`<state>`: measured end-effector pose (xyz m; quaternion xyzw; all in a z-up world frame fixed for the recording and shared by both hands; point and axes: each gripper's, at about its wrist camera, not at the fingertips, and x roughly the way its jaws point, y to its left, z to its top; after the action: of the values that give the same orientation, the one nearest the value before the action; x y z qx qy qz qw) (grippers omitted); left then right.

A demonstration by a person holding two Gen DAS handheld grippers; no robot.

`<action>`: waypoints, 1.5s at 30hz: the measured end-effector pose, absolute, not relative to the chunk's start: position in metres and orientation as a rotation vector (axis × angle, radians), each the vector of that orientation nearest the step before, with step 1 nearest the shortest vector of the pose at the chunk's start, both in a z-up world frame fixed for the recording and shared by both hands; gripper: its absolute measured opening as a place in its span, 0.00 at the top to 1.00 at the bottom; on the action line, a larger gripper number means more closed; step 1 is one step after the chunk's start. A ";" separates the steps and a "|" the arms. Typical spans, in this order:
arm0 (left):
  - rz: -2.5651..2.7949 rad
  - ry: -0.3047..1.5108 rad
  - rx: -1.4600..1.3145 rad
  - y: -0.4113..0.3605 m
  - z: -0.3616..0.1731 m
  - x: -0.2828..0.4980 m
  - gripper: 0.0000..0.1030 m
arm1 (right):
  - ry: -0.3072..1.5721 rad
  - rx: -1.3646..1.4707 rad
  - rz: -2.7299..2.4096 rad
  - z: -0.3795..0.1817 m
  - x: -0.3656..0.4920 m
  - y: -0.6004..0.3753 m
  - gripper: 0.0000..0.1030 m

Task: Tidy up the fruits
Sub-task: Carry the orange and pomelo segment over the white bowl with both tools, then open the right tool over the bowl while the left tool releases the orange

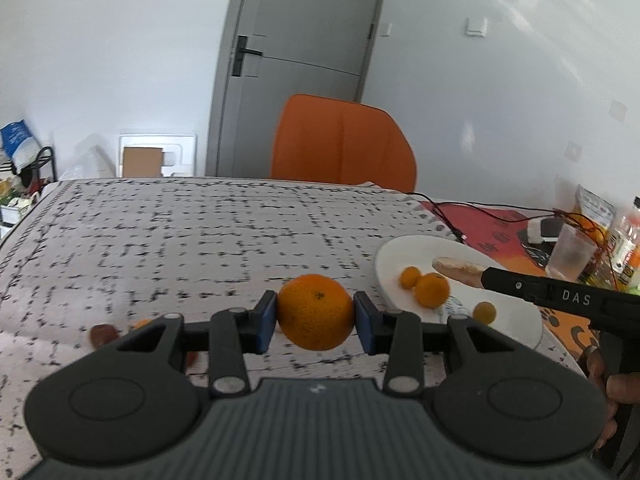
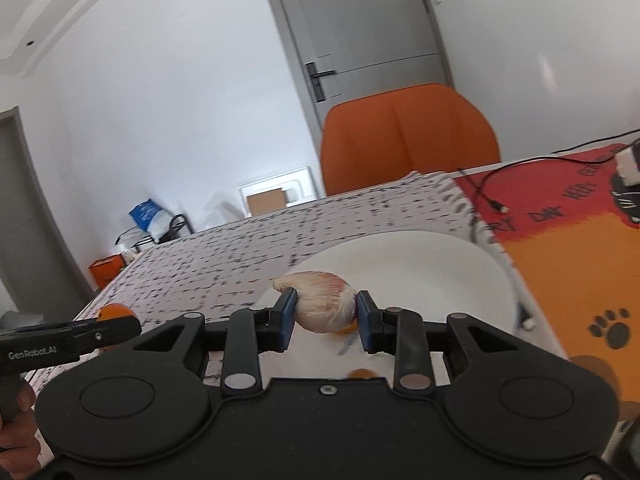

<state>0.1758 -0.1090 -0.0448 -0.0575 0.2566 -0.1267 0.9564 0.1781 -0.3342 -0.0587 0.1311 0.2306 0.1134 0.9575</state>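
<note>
Between my left tongs (image 1: 315, 314) sits a large orange (image 1: 315, 311), pinched on both sides by the blue pads (image 1: 266, 320) and held clear above the tabletop (image 1: 180, 232) with its black-and-white patterned cloth; off to the right lies a white plate (image 1: 516, 316), on which I can see two smaller oranges touching each other (image 1: 432, 289) and a third small one (image 1: 484, 312) nearer the plate's front edge; my right tongs (image 2: 326, 312) are clamped on a pale, pinkish peeled fruit segment (image 2: 322, 306), which hangs over the near part of the same plate (image 2: 420, 264); from the left camera that segment (image 1: 460, 268) shows as a pale tip sticking out past the black tool body, above the plate; a bit of orange fruit (image 2: 346, 330) peeks out just under the segment, and another orange shape (image 2: 362, 373) shows at the tool's edge; on the left side of the cloth I see a brownish piece (image 1: 103, 334) near the left tool, too blurred to name; behind the tabletop stands an orange chair (image 1: 344, 144), and beyond the plate a red and orange mat (image 2: 580, 264) with paw prints carries a black cable (image 2: 492, 184); a clear plastic cup (image 1: 570, 254) stands at the far right.
</note>
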 end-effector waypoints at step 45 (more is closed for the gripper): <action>-0.315 0.555 -0.040 -0.177 -0.046 0.203 0.33 | 0.474 0.370 0.182 -0.069 0.151 -0.376 0.43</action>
<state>0.2030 -0.1768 -0.0457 -0.0198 0.2727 -0.1548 0.9494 0.1513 -0.3761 -0.0686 0.1822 0.2332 0.0893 0.9510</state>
